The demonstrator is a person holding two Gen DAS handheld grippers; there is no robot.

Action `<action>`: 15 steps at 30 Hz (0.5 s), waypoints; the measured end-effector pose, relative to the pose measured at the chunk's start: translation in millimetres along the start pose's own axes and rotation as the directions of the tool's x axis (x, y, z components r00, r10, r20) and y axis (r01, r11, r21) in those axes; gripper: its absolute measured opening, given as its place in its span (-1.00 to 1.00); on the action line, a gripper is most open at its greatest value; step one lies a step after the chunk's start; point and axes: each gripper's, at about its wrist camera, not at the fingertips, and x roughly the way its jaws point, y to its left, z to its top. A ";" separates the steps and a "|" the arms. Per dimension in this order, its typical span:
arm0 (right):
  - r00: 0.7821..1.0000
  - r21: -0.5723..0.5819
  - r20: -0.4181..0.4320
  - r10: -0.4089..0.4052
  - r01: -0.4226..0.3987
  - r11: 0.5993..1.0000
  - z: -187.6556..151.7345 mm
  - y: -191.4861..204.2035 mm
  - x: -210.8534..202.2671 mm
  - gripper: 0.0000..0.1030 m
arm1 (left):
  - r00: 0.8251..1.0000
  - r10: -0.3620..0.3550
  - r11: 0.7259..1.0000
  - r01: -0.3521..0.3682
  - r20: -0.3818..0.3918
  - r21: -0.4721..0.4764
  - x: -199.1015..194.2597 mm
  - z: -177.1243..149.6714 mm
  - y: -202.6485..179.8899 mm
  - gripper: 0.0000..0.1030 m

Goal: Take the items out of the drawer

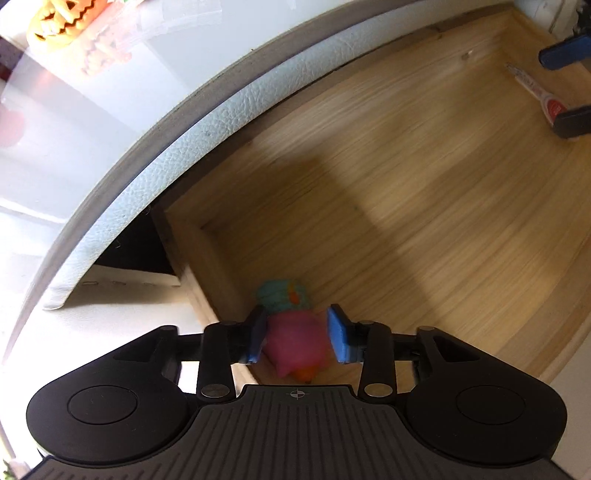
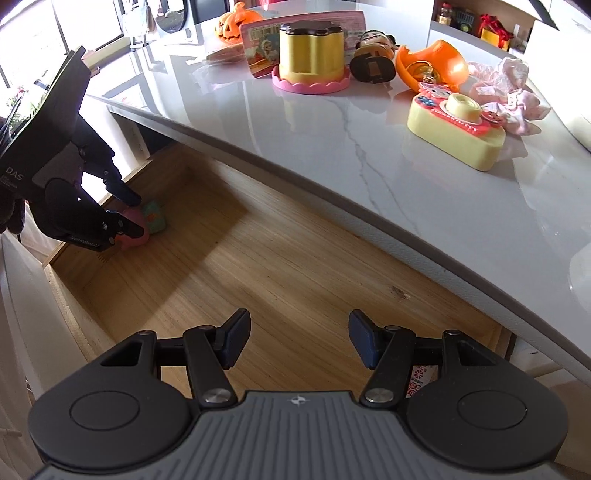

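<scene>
— Where do we find the toy, and how does it lie?

— We see the pink and teal toy (image 1: 291,328) on the floor of the open wooden drawer (image 1: 424,221), tucked into the corner by the side wall. In the left wrist view its long axis runs away from the camera, teal end farthest, pink body nearest, with an orange bit at the near end.

— And the tongs?

— Our left gripper (image 1: 298,338) points steeply down and straddles the pink body. The blue pads (image 1: 338,334) stand a little off it on one side; the other side we cannot judge for touching. So we call it parted, not clamped. Our right gripper (image 2: 299,341) hovers over bare drawer floor, jaws apart with nothing between them.

— The surface?

— A white marble-look counter (image 2: 369,155) overhangs the drawer, its edge padded with white leather-like trim. Sunlight crosses the wood.

— What sits where?

— In the drawer, besides the toy, a small tube (image 1: 535,92) lies at the far end. On the counter: an orange pumpkin (image 2: 236,22), a yellow pot on a pink base (image 2: 310,51), a yellow toy camera (image 2: 456,129) and a pink cloth (image 2: 513,96).
</scene>
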 end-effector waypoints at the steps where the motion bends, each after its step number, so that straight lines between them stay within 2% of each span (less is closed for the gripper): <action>1: 1.000 0.003 -0.003 -0.002 0.002 1.000 -0.2 -0.9 0.6 0.15 | 0.997 -0.076 0.997 0.077 0.015 -0.032 -2.8 0.7 4.0 0.08; 2: 1.000 0.007 -0.006 -0.001 0.001 1.000 -0.1 -5.6 0.4 0.15 | 0.980 -0.191 0.979 0.194 0.052 -0.066 -9.4 0.6 9.8 0.01; 3: 1.000 0.012 -0.008 0.001 -0.001 1.000 0.2 -6.1 0.9 0.15 | 0.950 -0.299 0.945 0.308 0.085 -0.110 -16.0 -0.2 16.5 -0.25; 4: 1.000 0.018 -0.008 0.005 -0.005 1.000 -1.8 -9.0 -3.3 0.15 | 0.925 -0.363 0.916 0.376 0.110 -0.143 -21.7 -1.4 21.2 -0.34; 5: 1.000 0.024 -0.007 0.006 -0.006 1.000 -1.9 -9.9 -3.4 0.15 | 0.924 -0.361 0.915 0.377 0.127 -0.141 -27.1 -2.5 21.8 -0.36; 7: 1.000 0.030 -0.008 0.001 -0.001 1.000 -1.2 -11.5 -2.7 0.15 | 0.963 -0.242 0.966 0.251 0.117 -0.068 -33.0 -3.5 14.4 -0.36; 8: 1.000 0.032 -0.010 -0.001 0.002 0.999 -1.2 -12.2 -2.5 0.15 | 0.977 -0.183 0.982 0.188 0.107 -0.033 -32.9 -3.9 10.5 -0.36; 9: 1.000 0.033 -0.010 -0.001 0.002 0.999 -1.5 -12.8 -2.6 0.15 | 0.984 -0.152 0.988 0.155 0.096 -0.016 -30.7 -4.7 8.2 -0.35; 13: 1.000 0.026 -0.003 0.003 -0.003 1.000 -4.4 -13.2 -6.2 0.15 | 0.980 -0.190 0.978 0.194 0.064 -0.071 -15.7 -2.2 6.4 -0.34; 15: 1.000 0.024 -0.004 0.002 -0.002 1.000 -5.7 -14.2 -6.4 0.15 | 0.979 -0.193 0.979 0.197 0.062 -0.061 -10.4 -3.4 -1.1 -0.33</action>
